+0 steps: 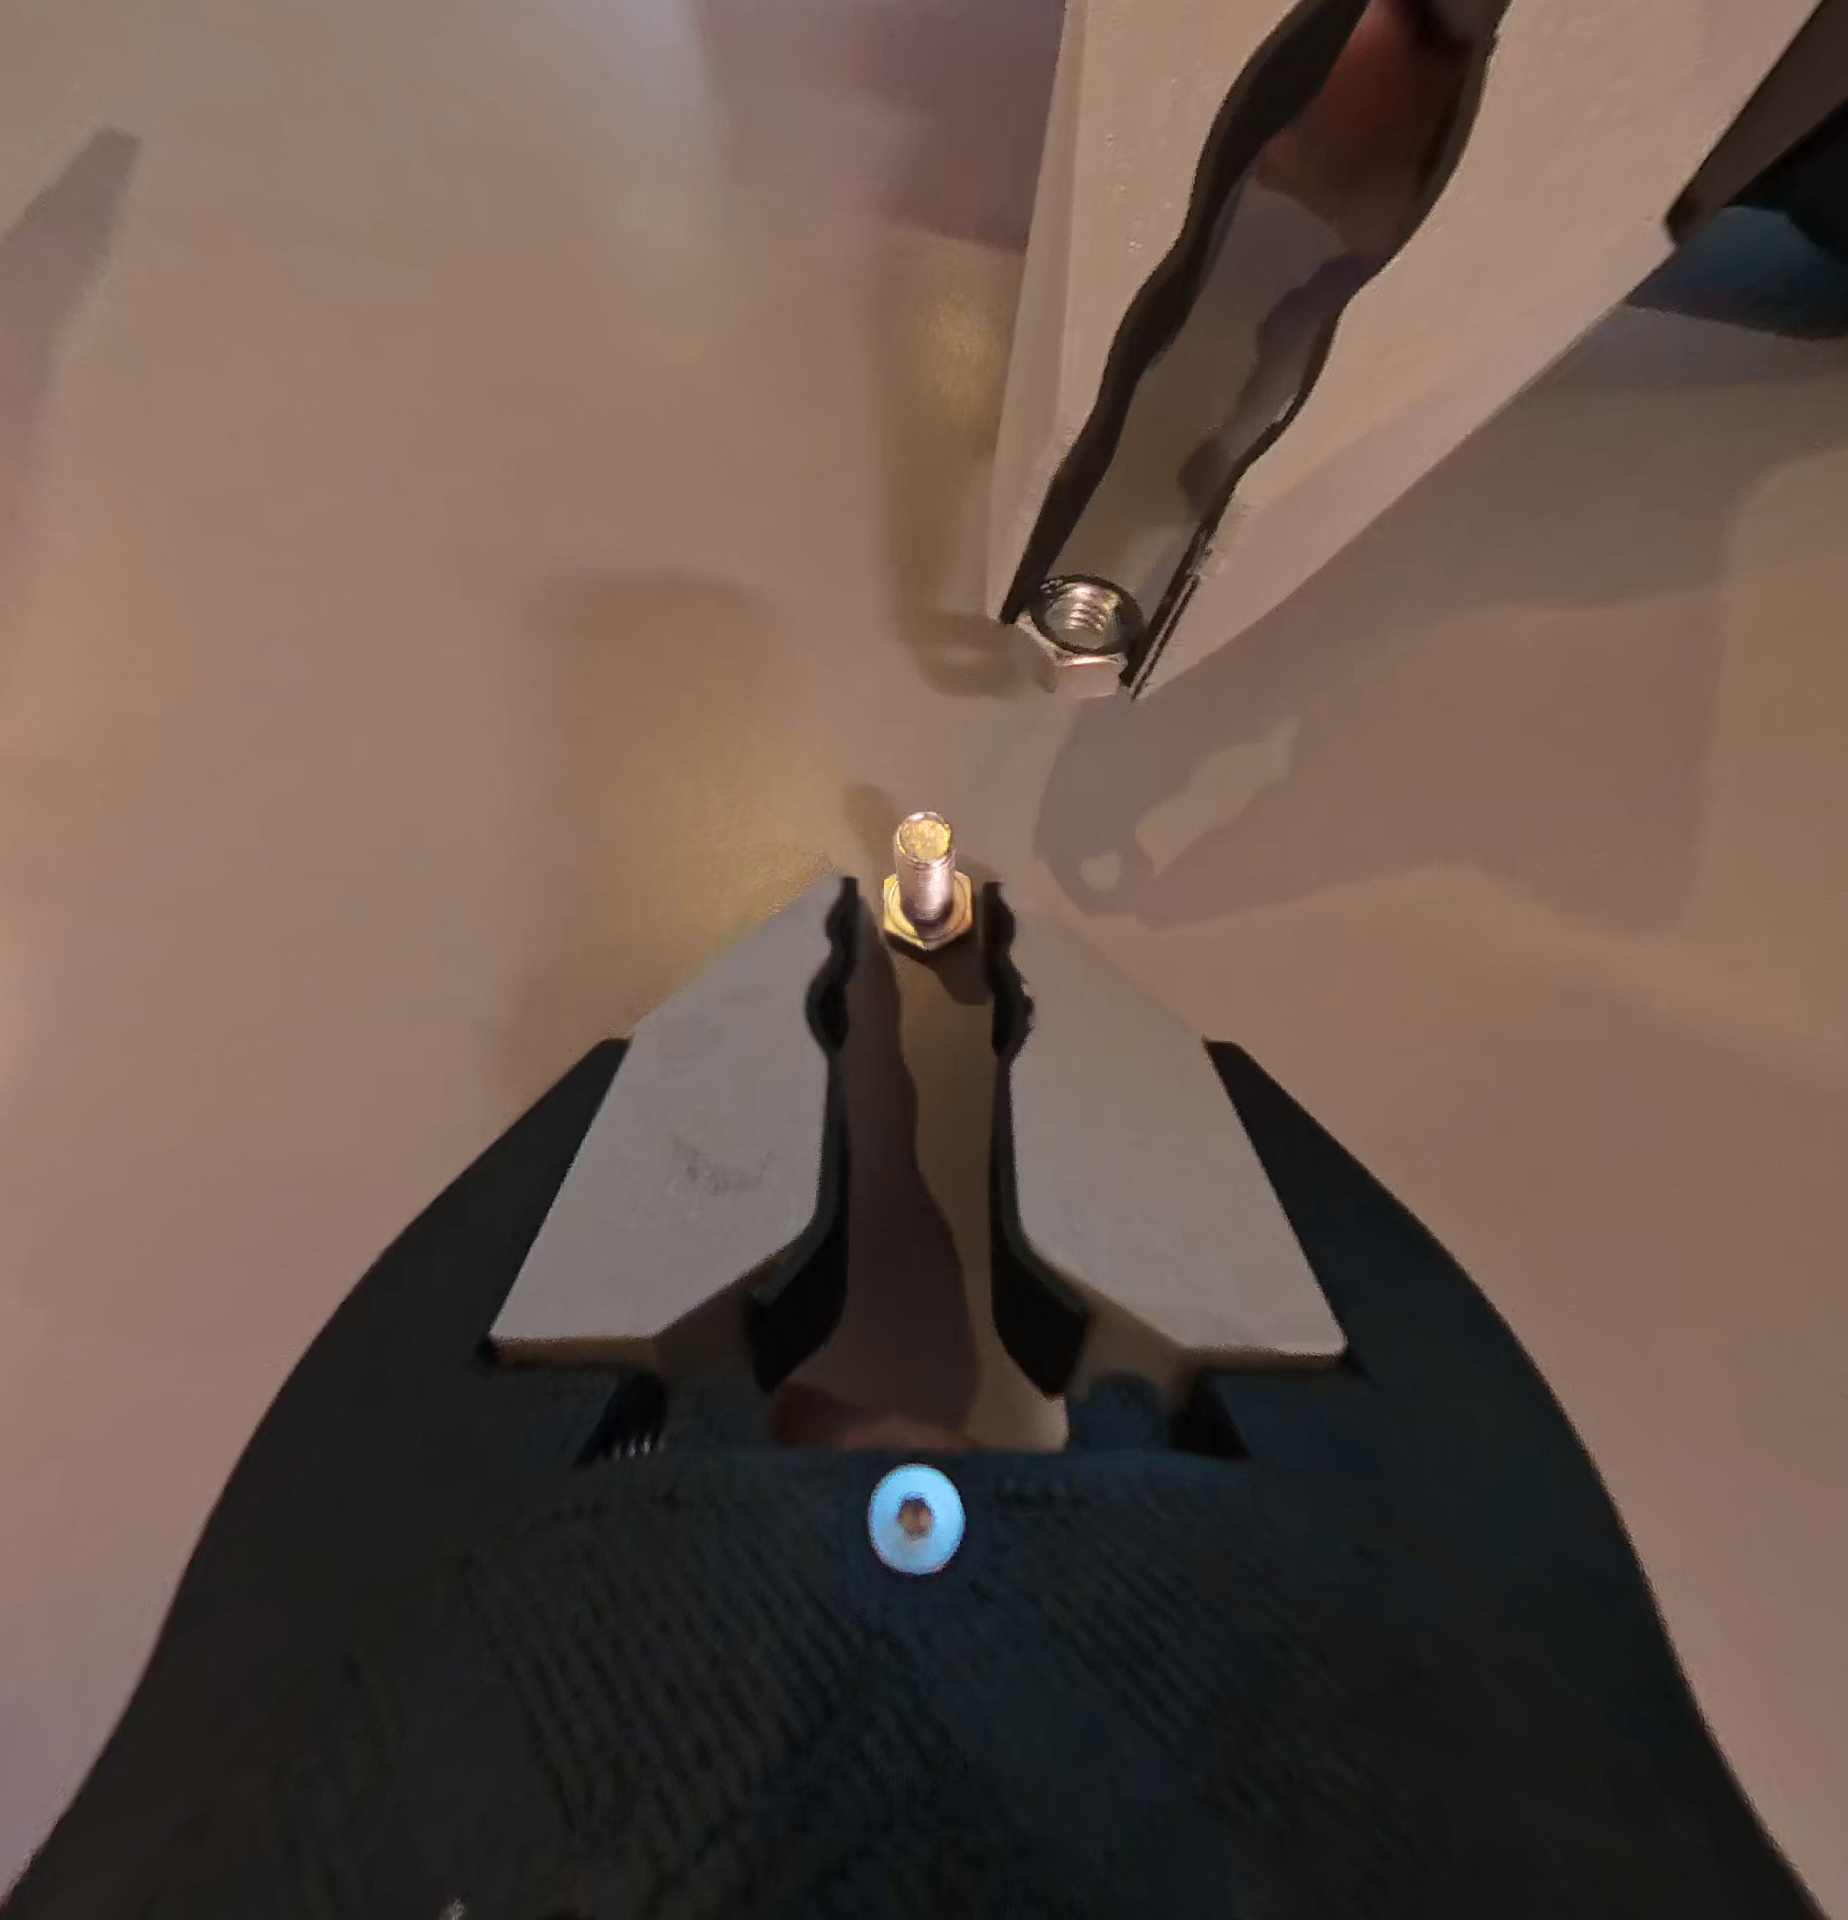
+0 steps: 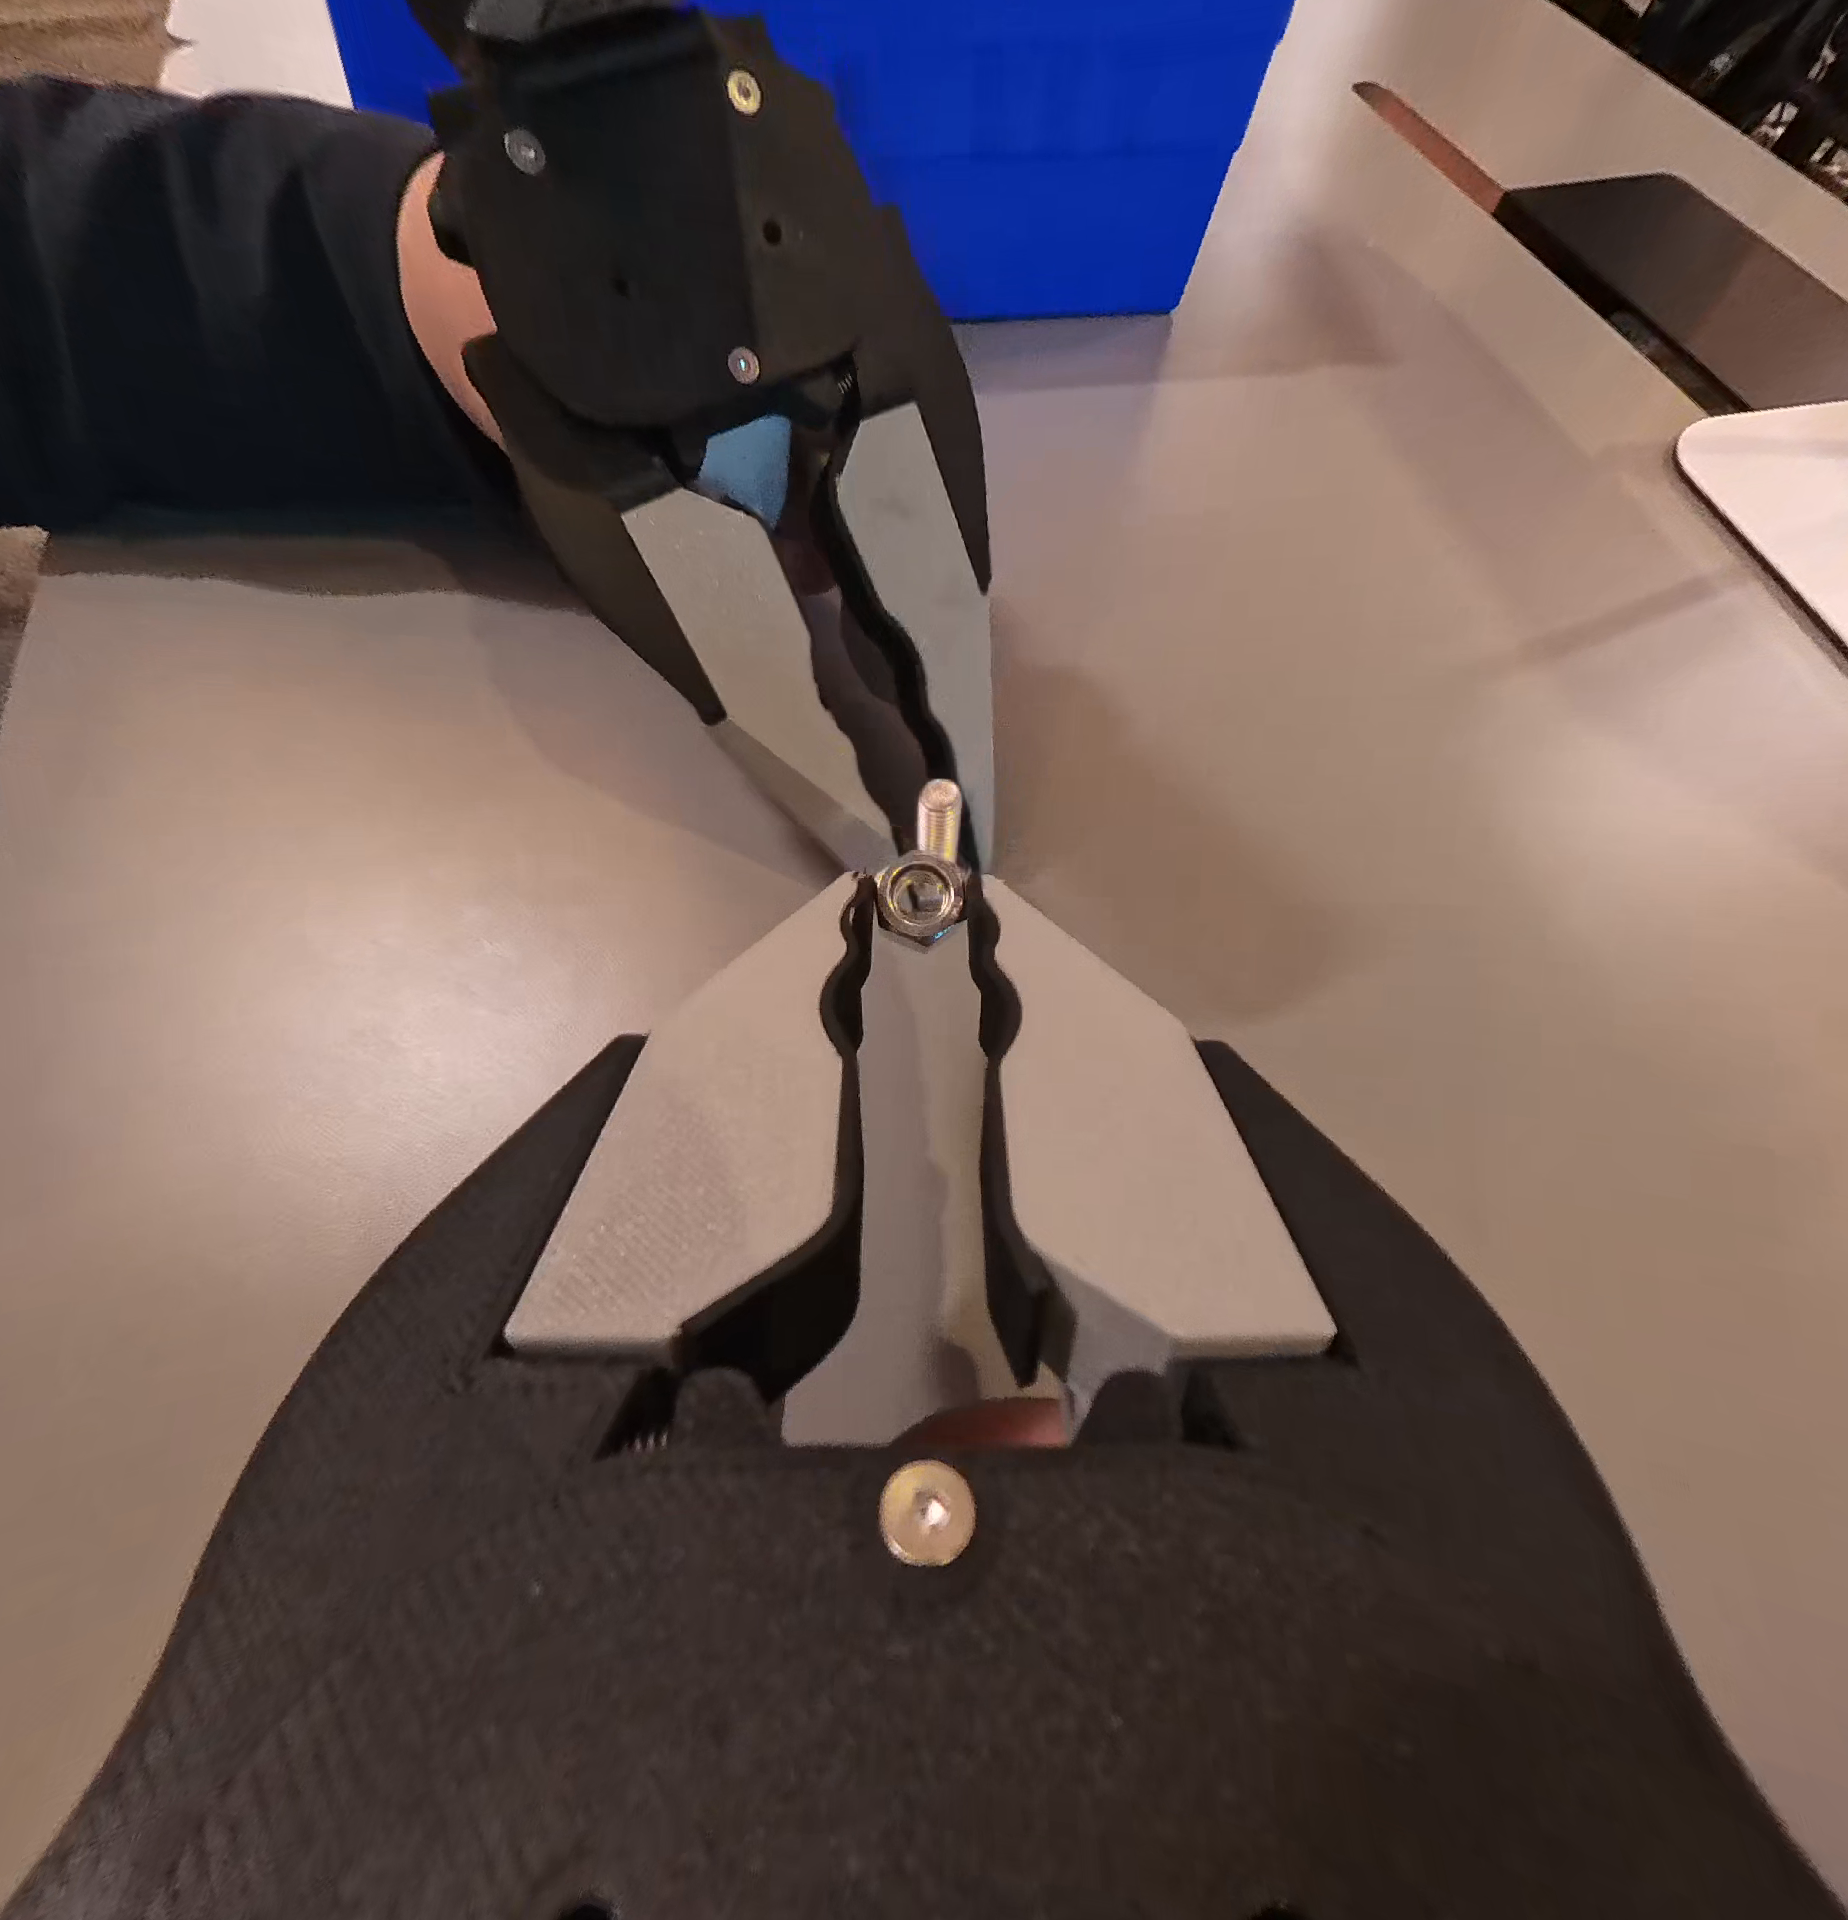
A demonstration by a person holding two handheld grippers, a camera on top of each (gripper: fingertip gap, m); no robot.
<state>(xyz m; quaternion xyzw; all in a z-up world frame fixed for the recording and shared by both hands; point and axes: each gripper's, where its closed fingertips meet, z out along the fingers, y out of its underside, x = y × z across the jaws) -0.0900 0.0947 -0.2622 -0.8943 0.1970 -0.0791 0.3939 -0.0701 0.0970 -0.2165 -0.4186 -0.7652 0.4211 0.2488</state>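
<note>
My left gripper (image 1: 920,906) is shut on the hex head of a silver bolt (image 1: 922,860), whose threaded shaft points away from the tips. My right gripper (image 1: 1091,649) comes in from the upper right, shut on a silver hex nut (image 1: 1081,632). The nut sits a short way from the bolt's end, apart from it. In the right wrist view my right gripper (image 2: 918,902) grips the nut (image 2: 918,910) at its tips. The bolt (image 2: 938,812) stands just behind the nut, held by my left gripper (image 2: 925,850), which reaches in from the upper left. The bolt's head is hidden there.
Both grippers hover over a beige table (image 2: 1367,748). A blue bin (image 2: 1055,156) stands at the far edge. A dark slab (image 2: 1678,281) and a white tray (image 2: 1813,520) lie at the right. A person's dark sleeve (image 2: 172,291) rests at the left. The grippers' ends are close to 5 cm from one another.
</note>
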